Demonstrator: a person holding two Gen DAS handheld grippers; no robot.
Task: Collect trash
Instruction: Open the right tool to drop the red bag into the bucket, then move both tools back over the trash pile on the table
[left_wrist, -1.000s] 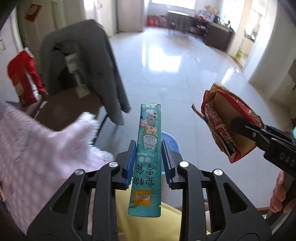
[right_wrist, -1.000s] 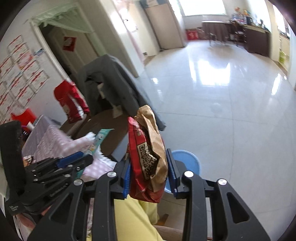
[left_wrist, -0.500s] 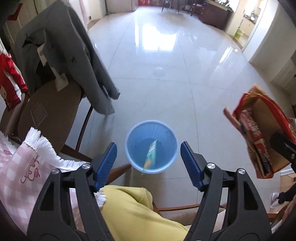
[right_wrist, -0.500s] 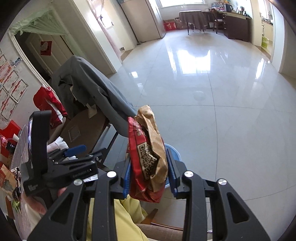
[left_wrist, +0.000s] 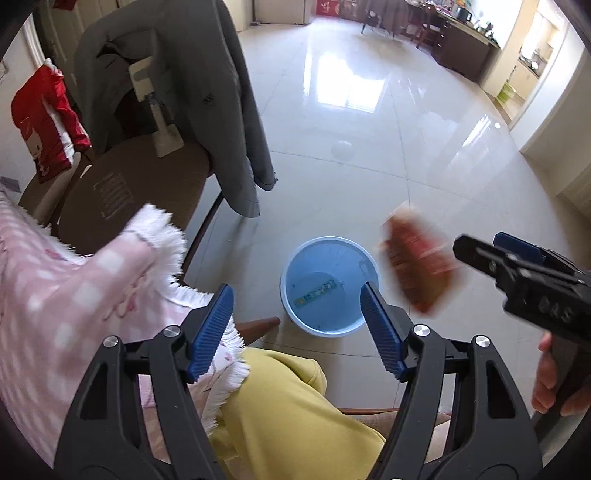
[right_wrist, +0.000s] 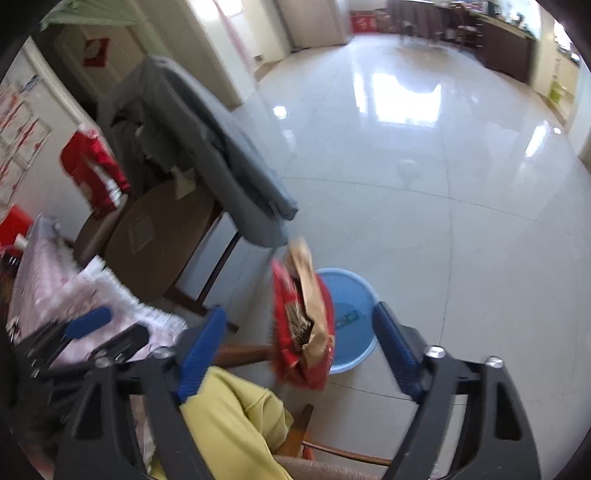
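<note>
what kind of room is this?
Most likely a home living and dining area: glossy tiled floor, a chair draped with a grey jacket, and a blue waste bin beside it.

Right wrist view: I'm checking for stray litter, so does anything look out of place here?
Yes. The crumpled red and brown snack bag hangs loose and blurred between the opening jaws of the right hand-held gripper, touching neither pad, just beside the round blue plastic bin. The teal snack sachet already lies inside.
</note>
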